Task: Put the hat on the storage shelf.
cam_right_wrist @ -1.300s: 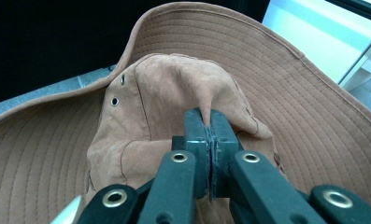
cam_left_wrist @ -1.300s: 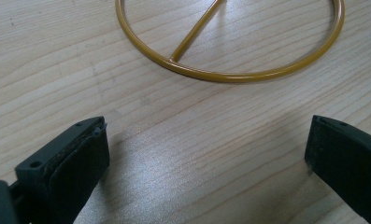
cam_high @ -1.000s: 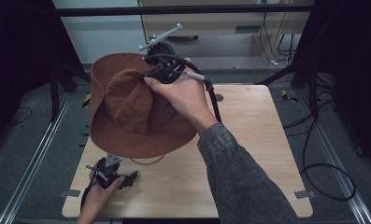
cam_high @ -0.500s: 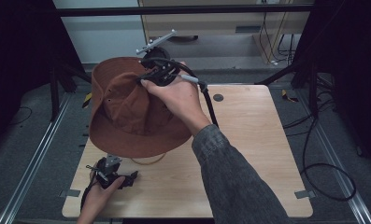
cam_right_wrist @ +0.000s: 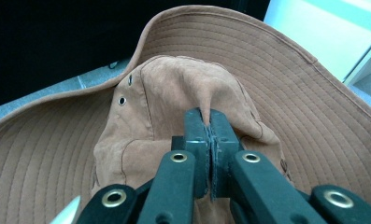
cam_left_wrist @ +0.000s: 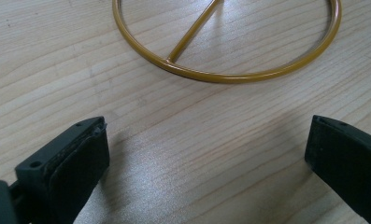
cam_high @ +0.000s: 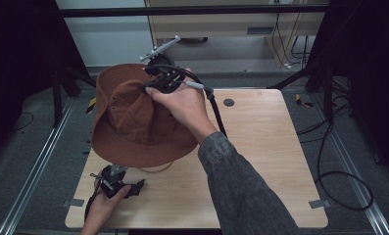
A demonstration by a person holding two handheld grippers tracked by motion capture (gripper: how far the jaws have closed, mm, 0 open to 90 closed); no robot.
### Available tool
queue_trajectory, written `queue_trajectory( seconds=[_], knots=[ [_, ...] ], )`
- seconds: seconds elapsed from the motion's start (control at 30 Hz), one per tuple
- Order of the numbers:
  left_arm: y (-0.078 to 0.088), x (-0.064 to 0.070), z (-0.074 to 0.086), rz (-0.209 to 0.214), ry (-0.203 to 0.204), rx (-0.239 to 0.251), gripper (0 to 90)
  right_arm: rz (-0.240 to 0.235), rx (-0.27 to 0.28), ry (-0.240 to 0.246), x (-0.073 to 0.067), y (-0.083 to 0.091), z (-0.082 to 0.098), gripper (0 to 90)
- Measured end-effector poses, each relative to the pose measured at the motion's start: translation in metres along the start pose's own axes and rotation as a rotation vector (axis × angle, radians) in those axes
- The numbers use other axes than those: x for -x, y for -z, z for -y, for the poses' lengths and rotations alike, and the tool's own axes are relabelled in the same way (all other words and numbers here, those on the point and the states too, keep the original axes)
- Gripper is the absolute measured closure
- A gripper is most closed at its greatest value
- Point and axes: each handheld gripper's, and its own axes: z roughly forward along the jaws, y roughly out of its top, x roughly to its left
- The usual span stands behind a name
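The right tool (cam_right_wrist: 210, 140) is clamped shut on a pinch of the hat's (cam_high: 133, 122) crown, the cloth puckering up between its jaws. Over the last second it has carried the hat a little farther from the person, tilted, above the counter's (cam_high: 260, 147) far left corner; likely a lift clear of the yellow ring (cam_left_wrist: 230, 70). The left tool (cam_high: 116, 185) rests wide open on the counter, empty, near the ring.
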Motion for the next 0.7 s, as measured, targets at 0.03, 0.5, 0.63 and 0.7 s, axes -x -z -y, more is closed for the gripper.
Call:
queue_trajectory(
  seconds=[0.03,0.5,0.63,0.7],
  knots=[
    [0.0,0.0,0.0,0.0,-0.003,-0.001,0.0,-0.002,-0.004,-0.002,0.001,-0.002,0.001,88.6],
    [0.0,0.0,0.0,0.001,-0.005,0.0,0.0,-0.008,-0.024,-0.005,0.0,-0.011,0.002,88.5],
    [0.0,0.0,0.0,0.0,-0.006,0.0,0.0,-0.008,-0.033,0.0,0.0,-0.014,0.002,88.4],
    [0.0,0.0,0.0,0.001,-0.005,0.0,0.0,-0.006,-0.037,-0.005,0.0,-0.017,0.002,88.3]
  ],
)
